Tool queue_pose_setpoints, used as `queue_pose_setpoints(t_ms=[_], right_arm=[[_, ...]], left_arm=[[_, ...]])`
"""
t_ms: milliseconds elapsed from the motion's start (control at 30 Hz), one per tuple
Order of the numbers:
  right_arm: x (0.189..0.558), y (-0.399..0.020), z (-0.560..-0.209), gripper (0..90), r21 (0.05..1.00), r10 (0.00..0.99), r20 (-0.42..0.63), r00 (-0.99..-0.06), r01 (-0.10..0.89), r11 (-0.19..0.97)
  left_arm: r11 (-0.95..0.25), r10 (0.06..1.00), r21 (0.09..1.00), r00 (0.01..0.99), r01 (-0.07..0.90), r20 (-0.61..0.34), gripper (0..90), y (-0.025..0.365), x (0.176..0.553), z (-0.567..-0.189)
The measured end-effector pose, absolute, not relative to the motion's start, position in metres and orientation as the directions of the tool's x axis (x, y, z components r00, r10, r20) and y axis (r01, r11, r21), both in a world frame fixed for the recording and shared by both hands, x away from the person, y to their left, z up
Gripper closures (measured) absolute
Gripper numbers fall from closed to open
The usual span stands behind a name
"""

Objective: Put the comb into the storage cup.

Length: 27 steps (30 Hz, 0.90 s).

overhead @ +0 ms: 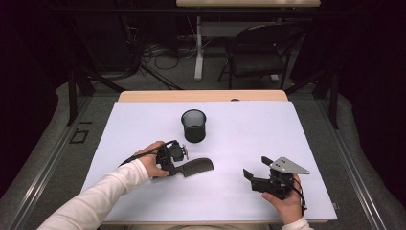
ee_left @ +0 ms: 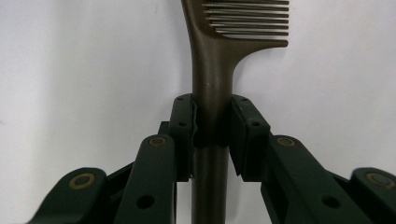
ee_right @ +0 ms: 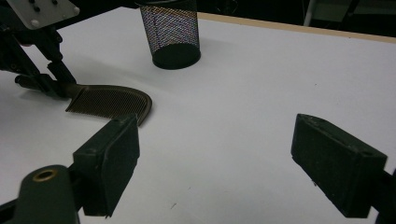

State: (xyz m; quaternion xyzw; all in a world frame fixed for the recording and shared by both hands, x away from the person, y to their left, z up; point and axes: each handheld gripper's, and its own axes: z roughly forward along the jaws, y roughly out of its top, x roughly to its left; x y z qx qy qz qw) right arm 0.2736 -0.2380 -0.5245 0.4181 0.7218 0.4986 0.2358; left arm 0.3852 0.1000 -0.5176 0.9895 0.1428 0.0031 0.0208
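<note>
A dark brown comb [overhead: 197,166] lies low over the white table sheet [overhead: 249,129], left of centre. My left gripper [overhead: 178,168] is shut on its handle. In the left gripper view both pads press the handle of the comb [ee_left: 212,70] from either side, with the left gripper [ee_left: 212,119] behind the toothed head. My right gripper [overhead: 256,167] rests at the front right, open, with bare table between its jaws. The right gripper view shows the right gripper [ee_right: 215,154] spread wide, the comb [ee_right: 112,100] and the left gripper [ee_right: 63,88] beyond it to the left.
A black mesh cup [overhead: 194,125] stands upright behind the comb near the table's middle, and the cup [ee_right: 172,32] is empty as far as I can see. A folding chair [overhead: 261,50] and cables sit on the floor beyond the table's far edge.
</note>
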Motion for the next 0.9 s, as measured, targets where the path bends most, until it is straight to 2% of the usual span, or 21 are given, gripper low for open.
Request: queue_pose_setpoints(t_ms=[700,900], right_arm=[[0.274,-0.238,-0.525,15.2,0.915,0.839,0.083,-0.538,0.376,0.15],[0.274,-0.239,-0.525,15.2,0.913,0.839,0.085,-0.537,0.38,0.151]], left_arm=[[-0.941,0.319,0.114,0.947,0.32,-0.026,72.6,0.107,0.389,-0.504],[-0.931,0.33,0.159,0.944,0.329,-0.02,72.5,0.109,0.389,-0.497]])
